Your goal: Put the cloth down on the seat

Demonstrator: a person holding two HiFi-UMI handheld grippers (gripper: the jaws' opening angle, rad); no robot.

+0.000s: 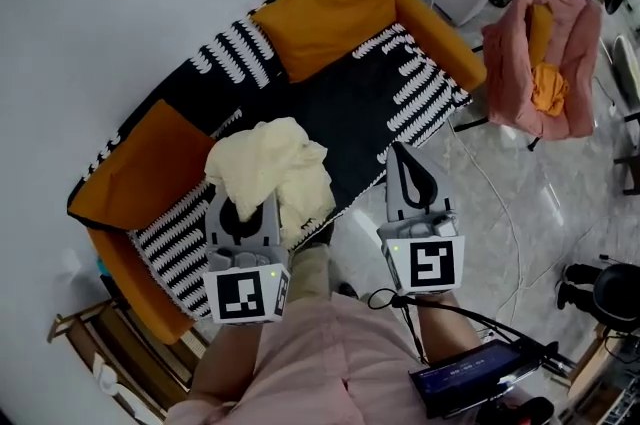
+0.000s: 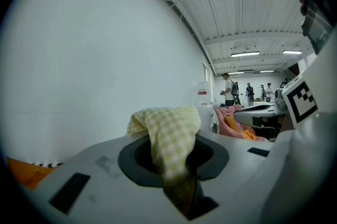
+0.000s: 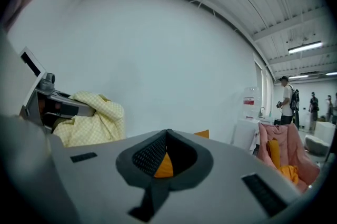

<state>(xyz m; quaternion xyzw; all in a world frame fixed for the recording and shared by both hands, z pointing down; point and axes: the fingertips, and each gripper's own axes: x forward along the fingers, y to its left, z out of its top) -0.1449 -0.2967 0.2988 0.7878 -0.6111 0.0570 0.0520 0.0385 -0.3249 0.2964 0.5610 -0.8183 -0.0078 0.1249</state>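
now the yellow checked cloth (image 1: 272, 165) hangs bunched above the striped seat (image 1: 350, 108), close to its front edge, with bare seat open to the right. the left gripper (image 1: 243, 210) has its jaws clamped on the cloth. the right gripper (image 1: 405, 165) has its jaws closed and empty, over that same edge.

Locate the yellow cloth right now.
Head view, left of centre: the yellow cloth is clamped in the left tool, bunched over the sofa seat, beside the nearer orange cushion.

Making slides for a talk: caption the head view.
Yellow cloth pinched in the left gripper over the sofa seat; right gripper shut, empty.
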